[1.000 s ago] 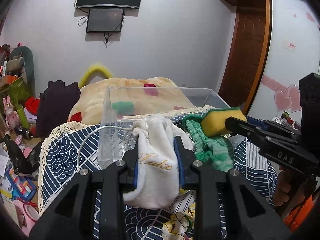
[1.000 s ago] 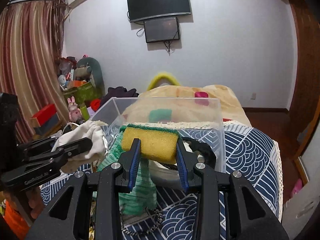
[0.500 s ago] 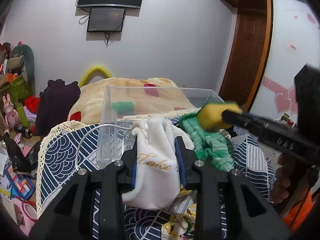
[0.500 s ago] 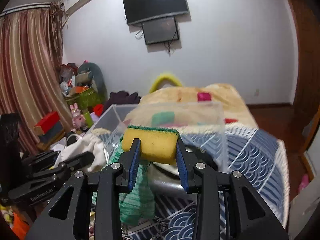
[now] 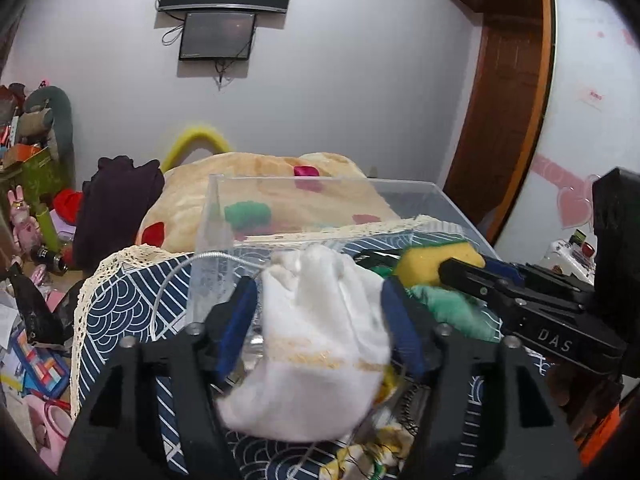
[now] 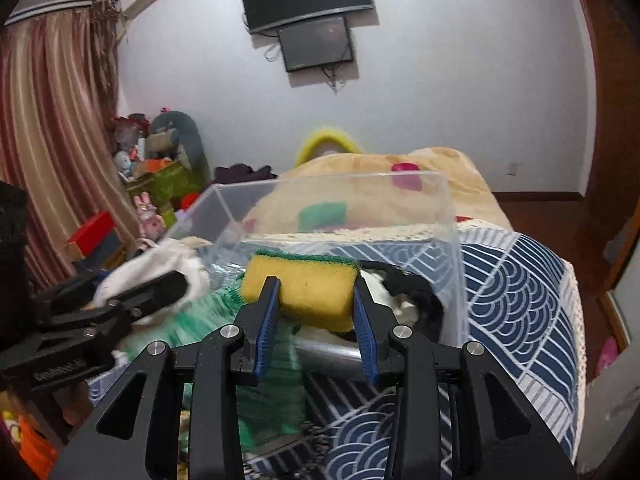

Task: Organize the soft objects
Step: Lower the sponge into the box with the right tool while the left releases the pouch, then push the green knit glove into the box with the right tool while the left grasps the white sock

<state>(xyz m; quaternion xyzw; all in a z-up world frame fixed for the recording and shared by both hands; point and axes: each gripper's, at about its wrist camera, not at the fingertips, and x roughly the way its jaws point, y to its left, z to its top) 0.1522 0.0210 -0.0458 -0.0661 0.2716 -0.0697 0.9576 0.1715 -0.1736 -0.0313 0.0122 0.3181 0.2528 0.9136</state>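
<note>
My left gripper [image 5: 320, 292] has its jaws spread wide around a white drawstring pouch [image 5: 316, 344] with gold lettering, blurred and hanging low between the fingers; whether it still grips is unclear. My right gripper [image 6: 316, 292] is shut on a yellow sponge [image 6: 300, 288] with a green scrub top, held just before the clear plastic bin [image 6: 452, 216]. The sponge also shows in the left wrist view [image 5: 436, 260], at the right by the bin [image 5: 216, 216]. A green knitted cloth [image 6: 208, 316] lies below the sponge. The left gripper appears in the right wrist view [image 6: 168, 284].
The bin stands on a table with a navy wave-pattern cloth [image 6: 516, 280]. White and black items [image 6: 408, 292] lie inside the bin. A white cable [image 5: 172, 280] loops at the left. A bed with a beige blanket [image 5: 260, 172] is behind; clutter [image 5: 28, 216] on the floor at left.
The left gripper's jaws have spread apart and the white pouch has dropped lower, blurred. The right gripper has carried the sponge forward and lower, close to the bin.
</note>
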